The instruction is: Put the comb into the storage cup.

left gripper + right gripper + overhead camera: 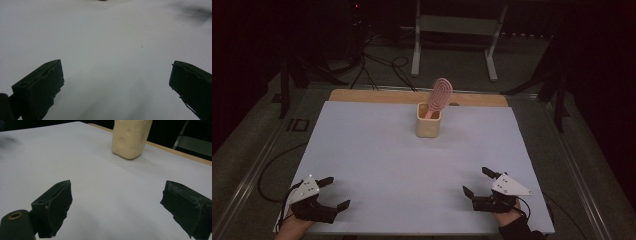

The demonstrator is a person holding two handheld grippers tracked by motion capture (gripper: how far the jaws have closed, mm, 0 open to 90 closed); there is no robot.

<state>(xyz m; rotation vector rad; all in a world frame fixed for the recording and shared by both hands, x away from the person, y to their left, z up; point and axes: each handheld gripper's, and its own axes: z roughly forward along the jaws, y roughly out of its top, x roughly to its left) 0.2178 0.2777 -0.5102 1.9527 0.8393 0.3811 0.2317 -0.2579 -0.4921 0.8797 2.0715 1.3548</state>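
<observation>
A cream holder (428, 122) stands upright on the white table cover (377, 150), toward its far edge and roughly midway across. A pink hairbrush (439, 95) sits in the holder handle-down, its oval head rising above the rim and leaning to the right. Seen from the right gripper view, the holder's (130, 137) sides look dimpled, though its top is cut off there.

The left gripper (334, 193) rests well nearer than the holder and far to its left, at the near edge of the cover. Its jaws are spread wide with nothing between them but bare cover (112, 57).

The right gripper (477, 182) lies well nearer than the holder and to its right, likewise by the near edge. Its jaws also gape wide and grasp nothing, and they point roughly toward the holder.
</observation>
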